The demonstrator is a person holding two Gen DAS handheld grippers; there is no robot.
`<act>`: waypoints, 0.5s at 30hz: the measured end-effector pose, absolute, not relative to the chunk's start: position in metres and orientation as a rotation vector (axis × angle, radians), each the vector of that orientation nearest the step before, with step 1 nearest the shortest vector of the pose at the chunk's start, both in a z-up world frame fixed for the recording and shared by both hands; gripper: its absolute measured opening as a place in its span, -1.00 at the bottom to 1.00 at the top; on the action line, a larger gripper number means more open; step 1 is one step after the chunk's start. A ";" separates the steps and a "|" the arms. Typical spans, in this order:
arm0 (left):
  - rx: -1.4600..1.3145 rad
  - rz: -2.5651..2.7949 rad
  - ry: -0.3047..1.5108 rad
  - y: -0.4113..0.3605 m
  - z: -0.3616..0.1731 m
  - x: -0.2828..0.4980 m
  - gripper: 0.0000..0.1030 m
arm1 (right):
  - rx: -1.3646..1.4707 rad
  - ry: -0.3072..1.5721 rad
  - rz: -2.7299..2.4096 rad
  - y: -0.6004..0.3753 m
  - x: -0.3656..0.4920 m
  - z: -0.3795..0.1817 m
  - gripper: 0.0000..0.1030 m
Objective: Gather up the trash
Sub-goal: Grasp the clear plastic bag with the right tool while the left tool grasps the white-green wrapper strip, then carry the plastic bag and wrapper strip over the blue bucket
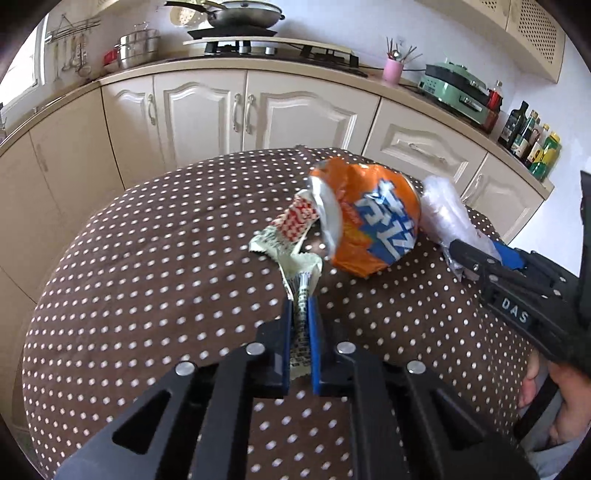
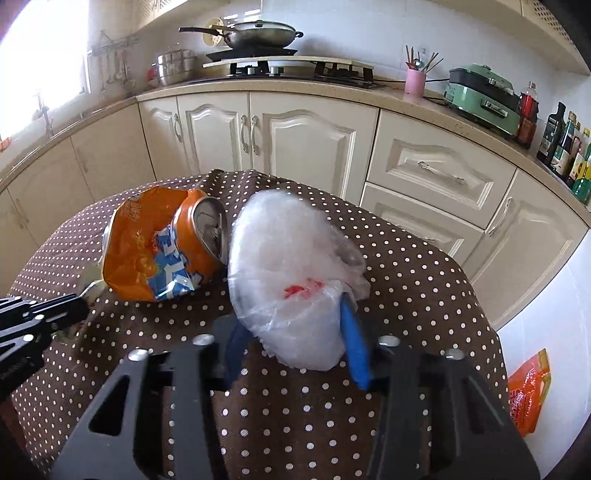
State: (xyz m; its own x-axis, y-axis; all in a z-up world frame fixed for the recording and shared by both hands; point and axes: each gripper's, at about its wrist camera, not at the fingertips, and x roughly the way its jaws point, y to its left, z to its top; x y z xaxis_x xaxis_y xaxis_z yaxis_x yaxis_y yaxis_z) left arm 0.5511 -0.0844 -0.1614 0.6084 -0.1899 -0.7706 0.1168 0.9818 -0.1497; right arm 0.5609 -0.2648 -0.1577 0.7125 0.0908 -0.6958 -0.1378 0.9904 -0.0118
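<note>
My left gripper point(image 1: 300, 306) is shut on a crumpled pale green and red wrapper point(image 1: 286, 240), held just above the brown polka-dot tablecloth point(image 1: 147, 266). A crushed orange soda can point(image 1: 369, 221) lies right behind the wrapper; it also shows in the right wrist view point(image 2: 162, 247). My right gripper point(image 2: 291, 332) has its blue fingers point(image 2: 354, 343) around a clear crumpled plastic bag point(image 2: 288, 266) to the right of the can. The bag hides its fingertips. The bag point(image 1: 443, 210) and right gripper point(image 1: 469, 258) also show in the left wrist view.
Cream kitchen cabinets point(image 2: 295, 140) curve behind the table, with a stove and wok point(image 2: 258, 35), pots, a pink utensil cup point(image 2: 415, 81), a green appliance point(image 2: 484, 96) and bottles point(image 2: 565, 144) on the counter. An orange bag point(image 2: 528, 395) lies on the floor at right.
</note>
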 end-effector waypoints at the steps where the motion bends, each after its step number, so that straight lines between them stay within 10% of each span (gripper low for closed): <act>1: -0.091 -0.177 0.895 -0.082 -0.160 0.546 -0.86 | -0.061 0.762 0.123 -0.265 0.557 -0.156 -0.33; 15: -0.144 -0.174 0.768 -0.012 -0.107 0.446 -0.86 | 0.028 0.587 0.267 -0.223 0.438 -0.089 -0.40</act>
